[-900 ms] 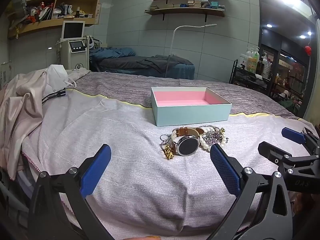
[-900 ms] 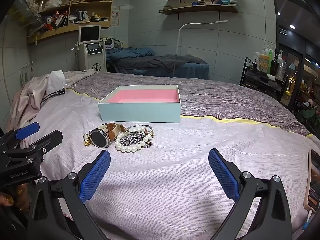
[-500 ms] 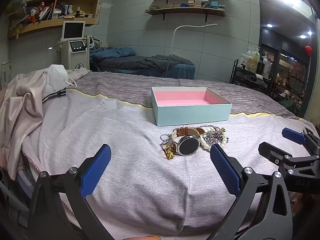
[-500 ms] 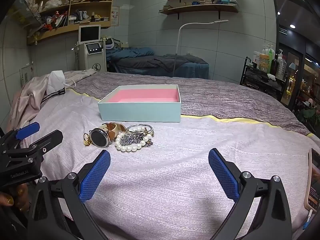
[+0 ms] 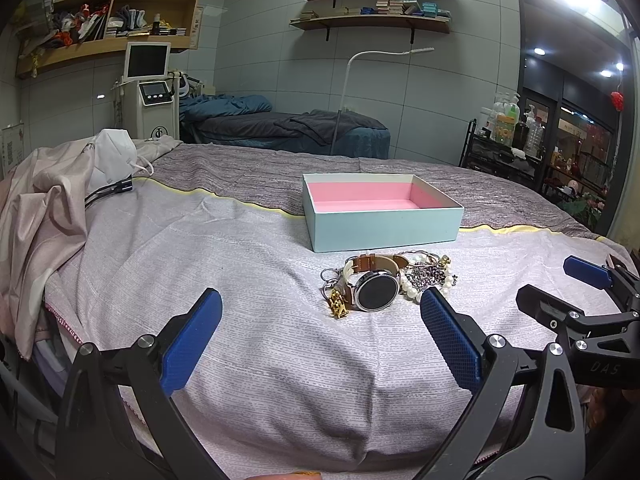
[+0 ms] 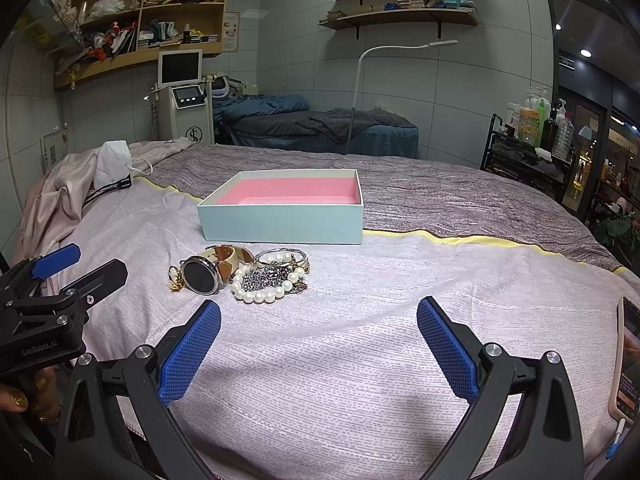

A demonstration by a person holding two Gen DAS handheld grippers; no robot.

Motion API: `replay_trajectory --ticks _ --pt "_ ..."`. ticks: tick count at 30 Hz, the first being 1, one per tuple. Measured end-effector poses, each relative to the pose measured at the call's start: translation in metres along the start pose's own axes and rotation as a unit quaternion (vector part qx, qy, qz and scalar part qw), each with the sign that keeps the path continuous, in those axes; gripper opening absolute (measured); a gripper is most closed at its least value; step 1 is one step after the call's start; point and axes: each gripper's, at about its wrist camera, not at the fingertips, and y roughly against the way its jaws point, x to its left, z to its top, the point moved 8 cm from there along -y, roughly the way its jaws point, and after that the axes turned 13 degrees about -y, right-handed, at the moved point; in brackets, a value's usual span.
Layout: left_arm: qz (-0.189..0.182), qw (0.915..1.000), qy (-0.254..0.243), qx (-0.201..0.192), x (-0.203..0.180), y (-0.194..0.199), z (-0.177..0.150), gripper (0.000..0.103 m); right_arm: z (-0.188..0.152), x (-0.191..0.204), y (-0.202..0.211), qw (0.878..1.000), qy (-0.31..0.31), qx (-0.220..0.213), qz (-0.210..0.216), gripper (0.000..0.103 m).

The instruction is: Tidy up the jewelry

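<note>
A pile of jewelry lies on the bed cover in front of a light blue box [image 5: 384, 228] with pink lining, also in the right wrist view [image 6: 280, 224]. The pile holds a brown-strap watch [image 5: 374, 286] [image 6: 202, 274], a pearl bracelet [image 6: 260, 292] [image 5: 430, 278], a silver chain [image 6: 264, 278] and a gold charm [image 5: 338, 306]. My left gripper [image 5: 320, 344] is open and empty, just short of the watch. My right gripper [image 6: 320, 348] is open and empty, right of the pile. Each gripper shows at the edge of the other's view.
Crumpled beige fabric [image 5: 36, 216] and a white mask [image 5: 110, 158] lie at the bed's left. A phone [image 6: 626, 364] lies at the right edge. A rack with bottles [image 6: 532, 148] stands beyond the bed on the right, and a second bed [image 5: 288, 128] behind.
</note>
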Motion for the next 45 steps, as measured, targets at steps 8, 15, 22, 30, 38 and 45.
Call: replay_trajectory --ticks 8,15,22,30,38,45 --pt "0.001 1.0 -0.002 0.0 -0.0007 0.0003 0.0006 0.098 0.0003 0.0002 0.0001 1.0 0.0 0.0 0.0 0.096" --pt "0.001 1.0 -0.003 -0.002 -0.002 0.0005 0.0012 0.098 0.0002 0.0014 -0.0001 1.0 -0.001 0.001 -0.001 0.096" --pt "-0.003 1.0 -0.003 0.0 -0.0039 -0.0024 0.0005 0.098 0.0003 0.0019 0.0009 1.0 0.001 0.001 -0.001 0.096" --pt "-0.003 1.0 -0.004 0.0 -0.004 -0.0021 0.0009 0.098 0.0008 -0.0014 0.0017 1.0 0.0 0.002 -0.001 0.096" --pt "-0.003 1.0 -0.006 -0.001 -0.0043 -0.0015 0.0012 0.098 0.0012 -0.0007 0.0019 1.0 0.002 0.001 0.0 0.096" --pt "-0.003 1.0 -0.006 -0.002 -0.0043 -0.0015 0.001 0.098 0.0016 -0.0007 0.0023 1.0 0.001 0.001 0.0 0.097"
